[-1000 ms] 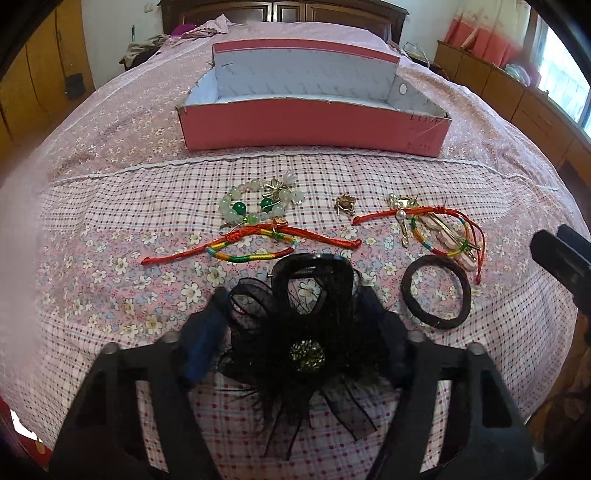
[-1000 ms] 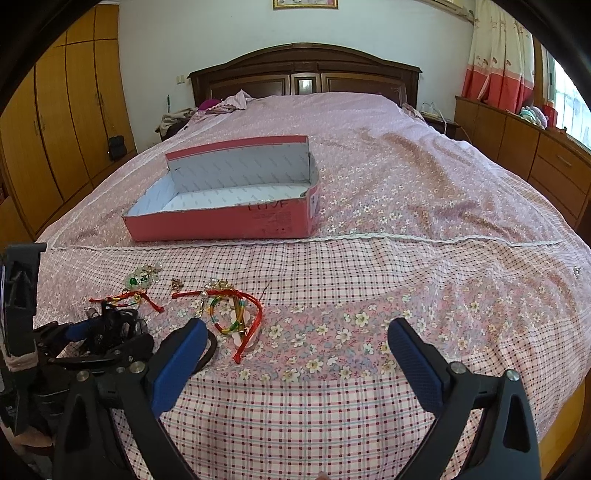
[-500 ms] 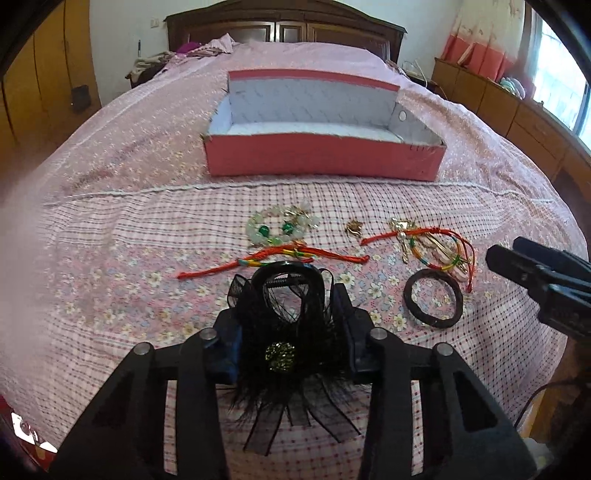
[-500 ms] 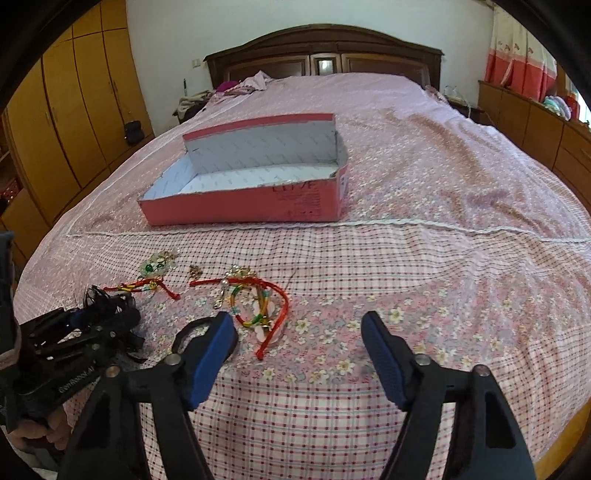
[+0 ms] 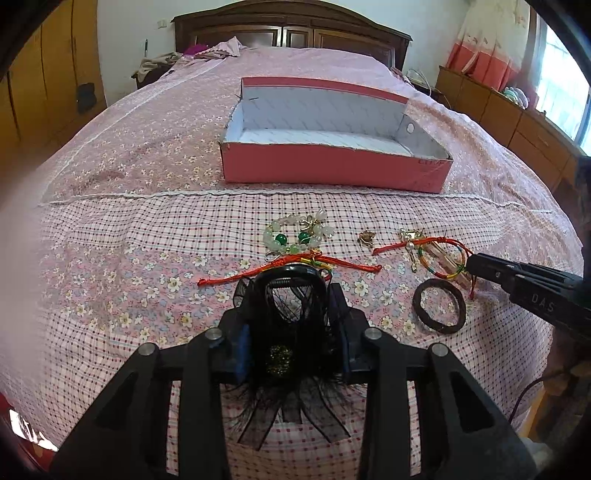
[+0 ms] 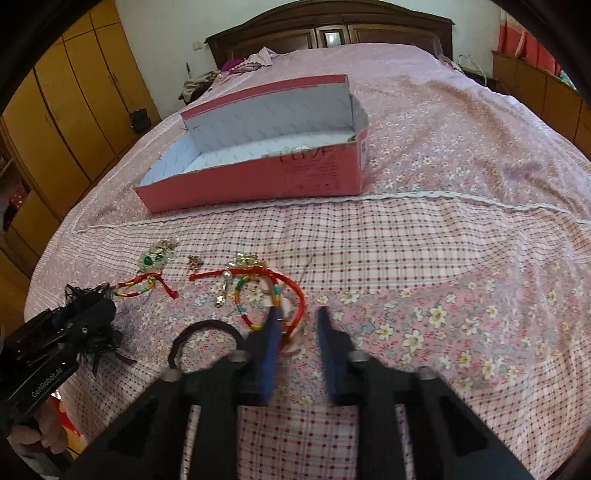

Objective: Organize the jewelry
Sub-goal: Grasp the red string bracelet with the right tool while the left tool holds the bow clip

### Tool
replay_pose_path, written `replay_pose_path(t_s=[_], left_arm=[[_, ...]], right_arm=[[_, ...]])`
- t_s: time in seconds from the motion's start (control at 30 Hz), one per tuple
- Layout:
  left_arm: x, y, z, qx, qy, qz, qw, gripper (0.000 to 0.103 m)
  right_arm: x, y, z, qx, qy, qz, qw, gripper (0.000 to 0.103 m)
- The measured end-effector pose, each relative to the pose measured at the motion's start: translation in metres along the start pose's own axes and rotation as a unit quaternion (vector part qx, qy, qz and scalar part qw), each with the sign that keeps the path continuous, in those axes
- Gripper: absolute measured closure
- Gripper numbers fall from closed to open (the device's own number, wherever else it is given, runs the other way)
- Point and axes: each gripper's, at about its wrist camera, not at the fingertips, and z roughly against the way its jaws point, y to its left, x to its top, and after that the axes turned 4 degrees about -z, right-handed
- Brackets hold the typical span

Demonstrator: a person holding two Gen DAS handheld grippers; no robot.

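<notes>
My left gripper [image 5: 290,299] is shut on a black feathered hair clip [image 5: 280,354], held just above the bedspread, and its jaws are still closing. My right gripper [image 6: 297,314] is low over a tangle of red cord and rainbow bracelets [image 6: 273,288]. Its jaws are closing, with a narrow gap left. A red cord lies in that gap, and neither pad visibly presses on it. A black hair tie [image 6: 207,332] lies just left of it. A green bead bracelet [image 5: 295,236], a red cord [image 5: 295,264] and a small gold charm [image 5: 366,236] lie ahead. An open pink box [image 5: 332,170] stands beyond.
Everything lies on a bed with a pink checked and floral cover [image 6: 443,277]. A dark headboard [image 5: 291,29] and a heap of clothes [image 5: 192,55] are at the far end. Wooden wardrobes [image 6: 55,122] line the left, low cabinets [image 5: 517,118] the right.
The left jaws went from wide around the hair clip to clamped on it and lifted it slightly. The right jaws narrowed sharply while dropping forward onto the red cord bracelets.
</notes>
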Motion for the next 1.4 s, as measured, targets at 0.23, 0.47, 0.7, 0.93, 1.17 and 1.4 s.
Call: replay_pose_path(t_s=[0.23, 0.47, 0.7, 0.93, 1.17, 1.4], left_arm=[[0.003, 0.002, 0.004, 0.001, -0.006, 0.004, 1.0000, 0.076], [0.006, 0.004, 0.010, 0.002, -0.014, 0.006, 0.9999, 0.076], [0.010, 0.003, 0.018, 0.000, -0.025, 0.004, 0.9997, 0.076], [0.017, 0.002, 0.026, 0.000, -0.037, 0.003, 0.9993, 0.076], [0.018, 0.001, 0.025, 0.001, -0.035, 0.003, 0.9994, 0.076], [0.018, 0.000, 0.024, 0.002, -0.032, 0.003, 0.9995, 0.076]], right_arm=[[0.003, 0.003, 0.013, 0.019, -0.020, 0.002, 1.000, 0.097], [0.012, 0.003, 0.039, 0.035, -0.049, -0.007, 0.998, 0.097], [0.019, 0.002, 0.056, 0.043, -0.066, -0.010, 0.997, 0.097], [0.024, -0.001, 0.069, 0.057, -0.077, -0.013, 0.995, 0.097], [0.015, -0.006, 0.058, 0.025, -0.065, 0.015, 0.997, 0.097], [-0.002, -0.021, 0.042, -0.003, -0.030, 0.019, 0.999, 0.097]])
